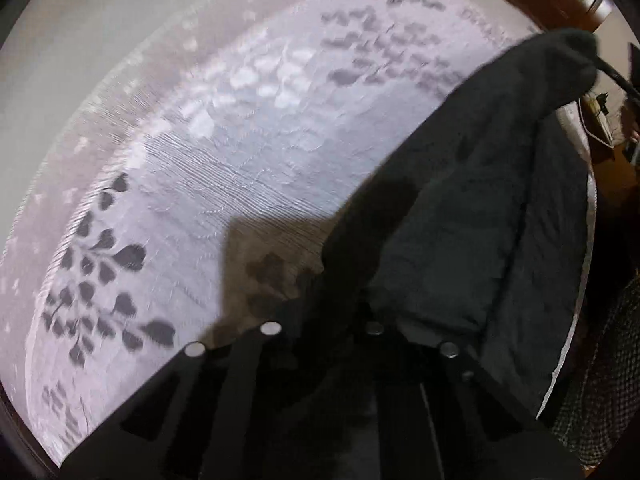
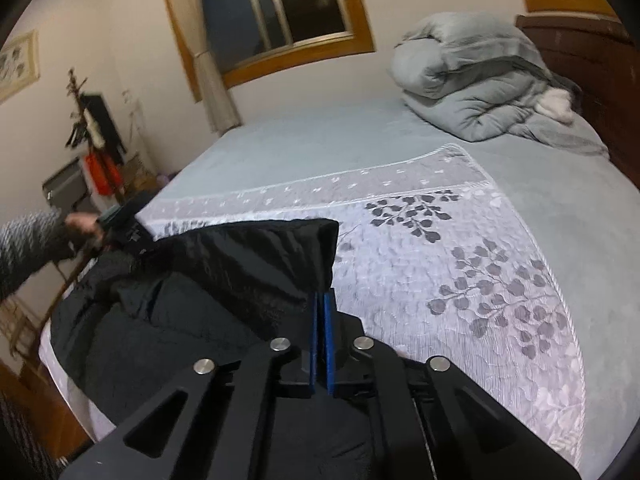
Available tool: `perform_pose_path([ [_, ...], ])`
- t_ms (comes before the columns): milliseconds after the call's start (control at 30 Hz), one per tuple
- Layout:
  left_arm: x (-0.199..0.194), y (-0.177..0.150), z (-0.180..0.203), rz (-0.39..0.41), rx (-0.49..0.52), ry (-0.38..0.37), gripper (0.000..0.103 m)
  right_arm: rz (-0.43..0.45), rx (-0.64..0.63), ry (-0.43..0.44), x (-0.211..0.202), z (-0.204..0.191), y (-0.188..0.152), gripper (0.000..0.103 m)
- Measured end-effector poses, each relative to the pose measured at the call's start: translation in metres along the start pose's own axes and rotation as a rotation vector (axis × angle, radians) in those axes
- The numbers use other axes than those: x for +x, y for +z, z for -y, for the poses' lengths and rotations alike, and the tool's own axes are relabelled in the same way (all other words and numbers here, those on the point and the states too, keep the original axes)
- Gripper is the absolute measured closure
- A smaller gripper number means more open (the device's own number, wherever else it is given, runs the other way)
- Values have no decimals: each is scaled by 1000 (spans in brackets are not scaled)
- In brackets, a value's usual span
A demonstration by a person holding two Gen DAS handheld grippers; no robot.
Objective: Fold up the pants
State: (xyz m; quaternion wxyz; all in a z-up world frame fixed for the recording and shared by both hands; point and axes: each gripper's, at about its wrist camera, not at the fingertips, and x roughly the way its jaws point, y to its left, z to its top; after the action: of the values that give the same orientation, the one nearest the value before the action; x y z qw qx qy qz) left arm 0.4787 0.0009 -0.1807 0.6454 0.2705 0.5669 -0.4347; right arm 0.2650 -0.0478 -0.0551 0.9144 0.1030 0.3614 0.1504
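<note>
- Black fabric: one pair of pants (image 2: 192, 292) is lying across the near edge of the bed (image 2: 580, 208), on one pale leaf-patterned bedspread (image 2: 460, 272), with one end raised off it.
- The right tool (image 2: 323, 300) is showing two blue fingers (image 2: 329, 340) pressed together on a corner of the pants, clamping the cloth.
- The left tool (image 1: 340, 280) is sitting under dark cloth in its own view; its fingers are hidden, so whether they are apart or together cannot be told.
- In the left view the pants (image 1: 480, 208) are stretching up to the right, where the other tool's tip is cut off by the frame edge.
- The left hand (image 2: 82, 226) is appearing blurred at the far end of the pants in the right view.
- One grey folded duvet (image 2: 472, 80) is resting near the headboard (image 2: 592, 64).
- One window (image 2: 276, 12) is showing fully; a second frame is cut off at the top right.
</note>
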Motion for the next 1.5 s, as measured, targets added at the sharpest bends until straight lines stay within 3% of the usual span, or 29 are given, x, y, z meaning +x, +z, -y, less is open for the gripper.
perform_pose_path([
  [267, -79, -98, 85, 149, -66, 189, 98, 36, 38, -3, -20, 6, -3, 101],
  [433, -95, -149, 150, 191, -166, 245, 97, 26, 58, -12, -32, 9, -15, 101],
  [600, -83, -196, 205, 218, -229, 324, 96, -39, 77, -27, -39, 7, -48, 101],
  [767, -45, -232, 244, 221, -301, 363, 92, -126, 89, -35, -32, 5, -85, 101],
  [933, -2, -257, 251, 230, -430, 331, 88, -183, 95, -51, -24, 5, -110, 101],
  [1000, 0, -265, 250, 277, -472, 335, 86, -198, 97, -64, -23, 7, -115, 100],
  [1033, -2, -269, 249, 297, -505, 327, 85, -208, 99, -72, -24, 8, -117, 96],
  [1067, -5, -272, 250, 304, -526, 320, 84, -221, 100, -85, -24, 9, -119, 80],
  [1133, -16, -282, 254, 322, -554, 306, 83, -224, 91, -124, -27, 11, -123, 68],
  [1200, -27, -296, 259, 330, -571, 301, 79, -236, 84, -131, -30, 12, -126, 68],
  [1233, -33, -304, 261, 334, -582, 297, 68, -243, 88, -135, -30, 13, -128, 67],
  [1267, -42, -317, 263, 347, -601, 280, 33, -248, 95, -147, -32, 15, -131, 66],
  [1300, -49, -330, 265, 368, -630, 261, 10, -248, 101, -156, -32, 17, -131, 66],
  [1333, -59, -348, 265, 412, -694, 257, 3, -254, 118, -172, -33, 21, -134, 66],
  [1433, -76, -390, 253, 482, -874, 200, 3, -268, 154, -188, -30, 25, -138, 66],
  [1500, -84, -409, 239, 513, -975, 241, 3, -271, 168, -191, -29, 26, -137, 66],
])
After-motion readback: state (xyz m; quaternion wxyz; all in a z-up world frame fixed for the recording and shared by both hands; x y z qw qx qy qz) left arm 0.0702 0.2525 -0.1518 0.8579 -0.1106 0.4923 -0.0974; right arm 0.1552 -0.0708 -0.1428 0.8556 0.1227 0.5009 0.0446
